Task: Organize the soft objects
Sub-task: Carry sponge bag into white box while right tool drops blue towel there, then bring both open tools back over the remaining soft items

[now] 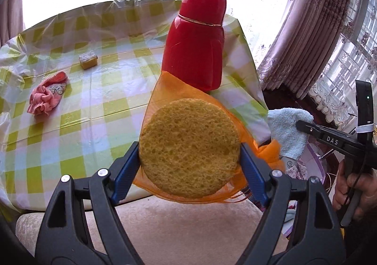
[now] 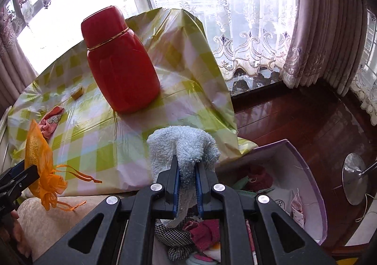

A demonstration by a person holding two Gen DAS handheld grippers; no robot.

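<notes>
My left gripper (image 1: 189, 156) is shut on a round yellow sponge (image 1: 189, 147) wrapped in an orange mesh bag (image 1: 162, 90), held above the near edge of the checked table (image 1: 70, 105). The same bag (image 2: 40, 159) shows at the left of the right wrist view. My right gripper (image 2: 187, 170) is shut on a fluffy light blue cloth (image 2: 183, 145), held over the table's right corner and above a box (image 2: 313, 185). That cloth (image 1: 286, 133) and the right gripper also appear at the right of the left wrist view. A pink cloth (image 1: 46, 94) and a small yellow sponge (image 1: 88, 60) lie on the table.
A tall red flask (image 1: 195, 46) stands on the table near its right edge; it shows also as the red flask (image 2: 120, 62). The open box on the floor holds several cloths. A beige cushion (image 1: 165, 225) lies below. A metal stand base (image 2: 353, 178) rests on the wooden floor.
</notes>
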